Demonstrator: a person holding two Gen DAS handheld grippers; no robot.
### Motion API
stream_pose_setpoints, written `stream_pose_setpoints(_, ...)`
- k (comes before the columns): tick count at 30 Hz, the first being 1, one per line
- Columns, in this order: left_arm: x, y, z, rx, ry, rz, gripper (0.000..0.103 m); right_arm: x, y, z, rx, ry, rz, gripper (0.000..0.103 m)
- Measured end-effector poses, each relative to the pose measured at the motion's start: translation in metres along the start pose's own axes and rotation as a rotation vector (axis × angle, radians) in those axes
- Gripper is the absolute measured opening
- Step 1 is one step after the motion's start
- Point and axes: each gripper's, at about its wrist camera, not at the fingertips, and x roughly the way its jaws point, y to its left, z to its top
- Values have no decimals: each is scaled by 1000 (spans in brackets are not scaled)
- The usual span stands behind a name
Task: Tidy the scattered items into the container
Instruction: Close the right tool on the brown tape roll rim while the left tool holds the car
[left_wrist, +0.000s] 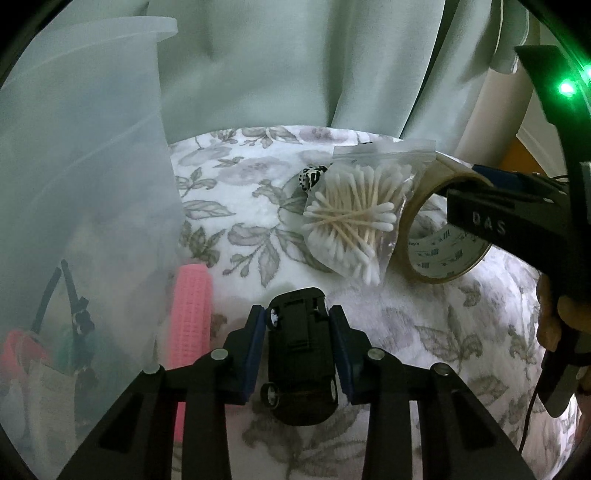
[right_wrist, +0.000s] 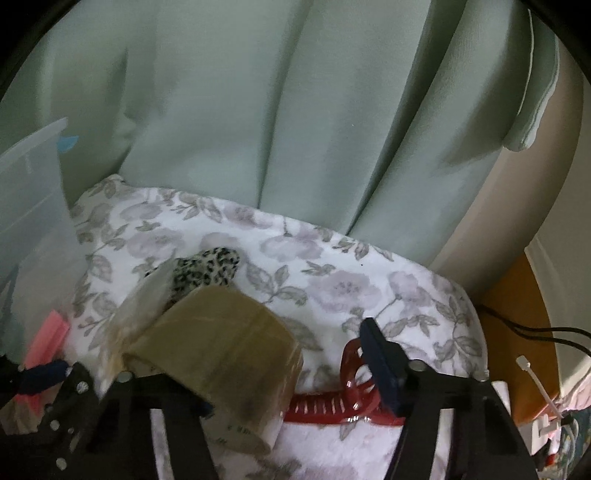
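Honestly, most of my worry sits with the right side. Through the left wrist camera, my left gripper (left_wrist: 297, 350) has its blue pads pressed against both flanks of a black toy car (left_wrist: 300, 354) that lies belly-up on the floral blanket (left_wrist: 424, 332). That pinch looks square, but the wheels and smooth shell give the pads little to bite, so the car could twist out on the lift. The translucent container (left_wrist: 85, 184) stands just to the car's left, and a pink ribbed roller (left_wrist: 192, 317) lies between them against the wall; swinging low could knock the roller or clip the rim. Beyond the car, a bag of cotton swabs (left_wrist: 354, 221) leans on the tape roll (left_wrist: 443, 229), with a black-and-white patterned piece (left_wrist: 312, 177) behind.

From the right wrist camera, my right gripper (right_wrist: 288, 373) has one finger hidden inside or behind the tape roll (right_wrist: 221, 354) while the other stands well clear on the far side, over a red hair clip (right_wrist: 351, 391). So the jaws are part spread and I cannot tell whether anything is truly gripped. If they close from here, the outer pad may drag the clip into the roll, or the roll could tip and slide off. The leaning swab bag would probably topple once the roll goes.
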Motion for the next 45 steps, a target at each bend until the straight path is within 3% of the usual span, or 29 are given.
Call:
stream_pose_setpoints(3, -1, 3, 0, -15, -2, -2, 36, 2, -5, 2, 23, 9, -14, 44)
stream_pose_setpoints(7, -4, 5, 0, -35, -5, -6, 36, -7, -11, 3, 45, -8, -28, 37)
stream_pose_setpoints(23, -43, -3, 2, -42, -56, -57, 36, -84, -34, 26, 87, -121, -62, 24)
stream_pose_setpoints(29, -62, -6, -1, -44, -76, -72, 36, -111, -36, 35, 76, -154, -62, 24)
stream_pose_setpoints(39, -56, -3, 1, -45, -63, -82, 36, -80, -34, 35, 63, -64, -33, 26)
stream_pose_setpoints(41, -52, -2, 1, -48, -55, -86, 36, -69, -37, 35, 69, -44, -41, 31)
stream_pose_setpoints(43, -48, 1, 1, -56, -50, -93, 36, -58, -41, 36, 76, -25, -51, 45)
stream_pose_setpoints(45, -43, 2, 2, -62, -46, -96, 36, -47, -46, 37, 88, -5, -42, 48)
